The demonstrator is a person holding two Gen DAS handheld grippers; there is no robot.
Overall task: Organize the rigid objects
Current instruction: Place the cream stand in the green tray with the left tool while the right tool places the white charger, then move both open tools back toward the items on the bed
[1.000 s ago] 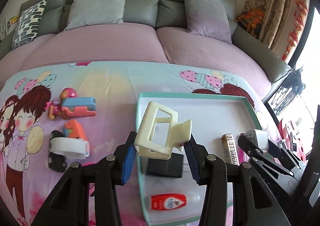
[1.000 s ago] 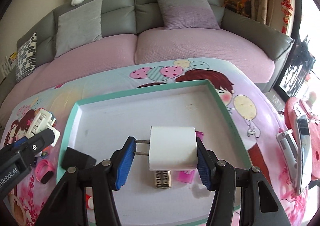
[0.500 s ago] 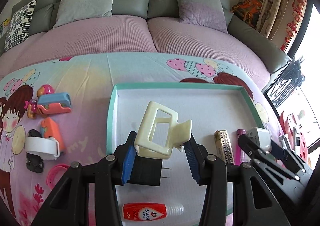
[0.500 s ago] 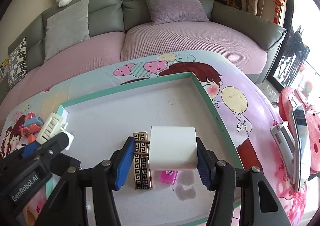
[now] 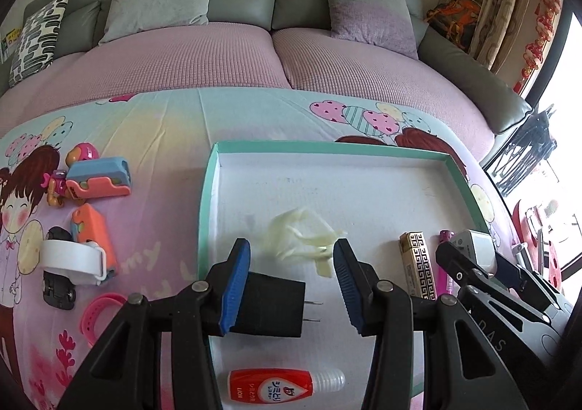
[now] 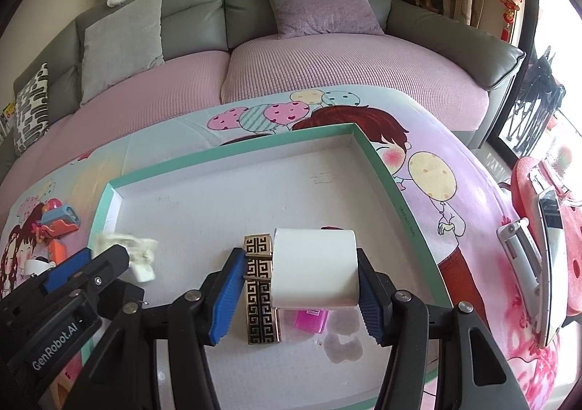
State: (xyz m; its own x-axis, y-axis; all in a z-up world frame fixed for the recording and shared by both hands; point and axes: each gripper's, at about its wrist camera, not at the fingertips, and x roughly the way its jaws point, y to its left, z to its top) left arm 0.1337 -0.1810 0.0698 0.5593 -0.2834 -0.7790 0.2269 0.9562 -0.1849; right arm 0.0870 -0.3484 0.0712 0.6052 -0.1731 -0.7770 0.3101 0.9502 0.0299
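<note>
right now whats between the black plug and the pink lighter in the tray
In the left wrist view, the gold patterned lighter lies between the black plug and the pink lighter, right beside the pink one; otherwise bare tray floor.

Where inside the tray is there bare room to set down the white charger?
The far half of the tray is bare, from its far rim down to the cream clip and gold lighter. The cloth between the toys and the tray's left wall is free too. The near edge is crowded: black plug, glue bottle, pink lighter.
</note>
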